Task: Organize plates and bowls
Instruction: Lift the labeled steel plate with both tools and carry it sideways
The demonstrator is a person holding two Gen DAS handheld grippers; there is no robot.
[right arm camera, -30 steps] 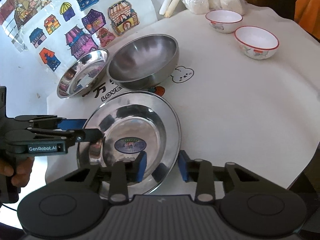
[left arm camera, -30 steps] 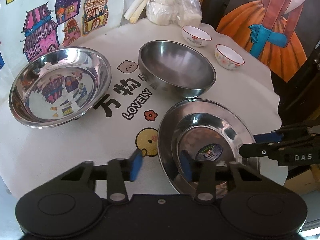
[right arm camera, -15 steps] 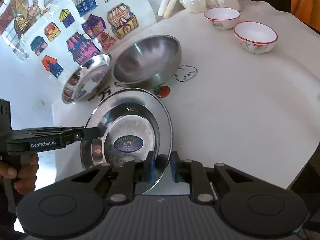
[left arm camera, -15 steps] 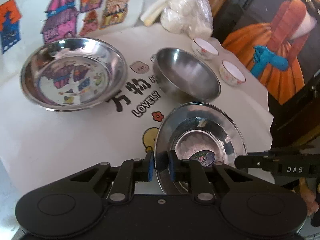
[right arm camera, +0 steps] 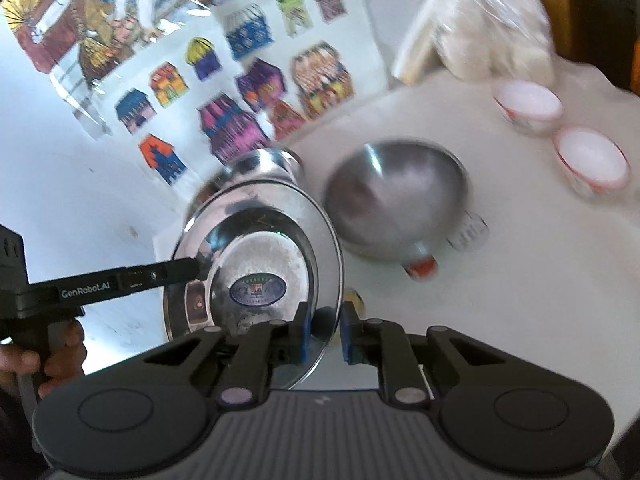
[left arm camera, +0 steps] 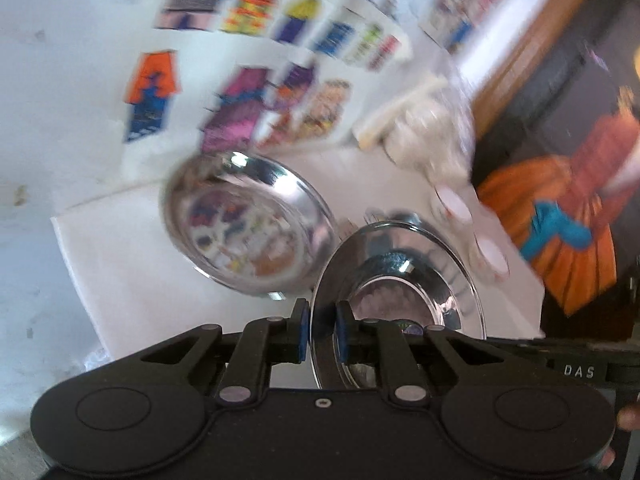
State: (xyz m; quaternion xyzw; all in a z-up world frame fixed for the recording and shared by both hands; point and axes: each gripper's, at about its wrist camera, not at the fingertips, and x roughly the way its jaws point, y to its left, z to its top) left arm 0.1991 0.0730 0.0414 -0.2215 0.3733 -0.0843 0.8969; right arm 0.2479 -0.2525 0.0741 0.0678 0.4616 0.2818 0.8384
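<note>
A shiny steel plate with a blue sticker (left arm camera: 400, 292) (right arm camera: 260, 256) is lifted off the table, tilted. My left gripper (left arm camera: 322, 334) is shut on its left rim. My right gripper (right arm camera: 324, 334) is shut on its right rim. A wide steel dish (left arm camera: 248, 232) sits on the white cloth beyond the plate; in the right wrist view only its edge (right arm camera: 256, 164) shows behind the plate. A deep steel bowl (right arm camera: 396, 208) stands to the right. Two small white bowls with red rims (right arm camera: 528, 106) (right arm camera: 592, 164) stand at the far right.
A plastic bag of white buns (right arm camera: 492, 28) and a pale stick lie at the back of the table. Colourful house pictures (right arm camera: 240, 92) hang on the wall behind. A painting with an orange skirt (left arm camera: 560, 208) stands right of the table.
Both grippers have raised the plate off the cloth and carried it toward the wide steel dish. The views are blurred with motion.
</note>
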